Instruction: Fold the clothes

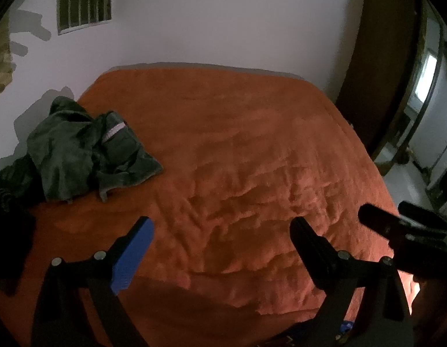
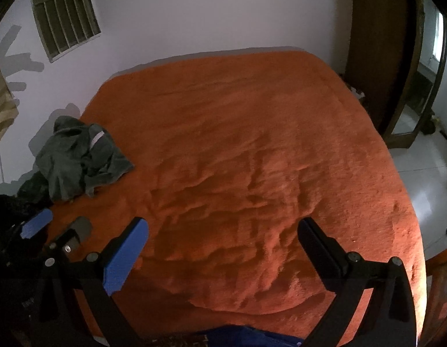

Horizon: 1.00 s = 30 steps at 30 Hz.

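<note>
A crumpled dark green garment (image 1: 84, 150) with a pale stripe lies at the left side of the bed; it also shows in the right wrist view (image 2: 78, 162). More dark clothes (image 1: 9, 202) lie in front of it at the left edge. My left gripper (image 1: 223, 231) is open and empty above the orange bedspread (image 1: 237, 144). My right gripper (image 2: 223, 231) is open and empty over the same bedspread (image 2: 237, 144). The right gripper's fingers (image 1: 397, 219) show at the right of the left wrist view, and the left gripper's fingers (image 2: 38, 225) at the left of the right wrist view.
A white wall with a barred vent (image 1: 84, 0) stands behind the bed. A brown wooden door (image 1: 376, 57) and a mirror frame (image 1: 420, 86) stand at the right. White floor tiles (image 2: 426, 188) lie beside the bed. A blue cloth (image 2: 246, 337) shows at the bottom edge.
</note>
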Tool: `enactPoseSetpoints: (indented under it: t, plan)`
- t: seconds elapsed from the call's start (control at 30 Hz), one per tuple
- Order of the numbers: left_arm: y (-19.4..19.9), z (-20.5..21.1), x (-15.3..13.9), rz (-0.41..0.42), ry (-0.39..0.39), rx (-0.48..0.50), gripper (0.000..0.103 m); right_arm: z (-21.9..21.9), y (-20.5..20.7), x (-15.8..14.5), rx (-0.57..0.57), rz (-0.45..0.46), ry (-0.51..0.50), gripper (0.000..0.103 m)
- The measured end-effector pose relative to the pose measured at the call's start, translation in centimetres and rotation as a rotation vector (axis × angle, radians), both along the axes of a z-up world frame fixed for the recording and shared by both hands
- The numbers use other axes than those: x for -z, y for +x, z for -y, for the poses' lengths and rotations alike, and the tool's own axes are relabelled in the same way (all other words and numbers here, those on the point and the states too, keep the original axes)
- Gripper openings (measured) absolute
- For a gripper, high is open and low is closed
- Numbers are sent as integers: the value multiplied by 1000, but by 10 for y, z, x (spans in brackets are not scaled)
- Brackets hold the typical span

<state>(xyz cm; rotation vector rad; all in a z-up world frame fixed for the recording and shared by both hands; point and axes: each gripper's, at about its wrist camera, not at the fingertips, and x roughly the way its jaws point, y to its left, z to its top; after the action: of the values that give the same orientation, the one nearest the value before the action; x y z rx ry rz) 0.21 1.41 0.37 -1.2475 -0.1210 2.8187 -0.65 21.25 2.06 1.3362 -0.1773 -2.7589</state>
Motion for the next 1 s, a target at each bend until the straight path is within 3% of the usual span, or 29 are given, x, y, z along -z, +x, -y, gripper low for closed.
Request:
enactPoseSetpoints:
  t: [0.17, 0.27, 0.37, 0.57, 0.63, 0.73, 0.83, 0.93, 1.0]
  plan:
    - [0, 9, 2, 43, 86, 30, 95, 4, 7, -6, -34, -56, -27, 99]
    - [1, 4, 3, 17, 3, -16, 95, 5, 18, -14, -22, -147, -44, 96]
    - [2, 7, 4, -31, 39, -27, 95, 7, 22, -23, 5, -187, -5, 96]
    - [0, 26, 6, -19, 114, -129, 95, 8, 20, -31, -22, -159, 20, 96]
    - [-3, 29, 8, 40, 148, -82, 95, 8, 21, -33, -23, -157, 39, 96]
    - [-14, 35, 15, 151, 294, 33, 95, 12, 20, -34, -13, -172, 67, 96]
    - [-13, 39, 12, 130, 239, -7, 95, 20, 16, -31, -51, -147, 41, 96]
    - [-15, 38, 4, 129, 267, 44, 97, 27, 11, -27, -61, -102, 23, 96]
    - [-19, 39, -1, 159, 240, 25, 97, 32, 7, -28, -47, -93, 50, 96]
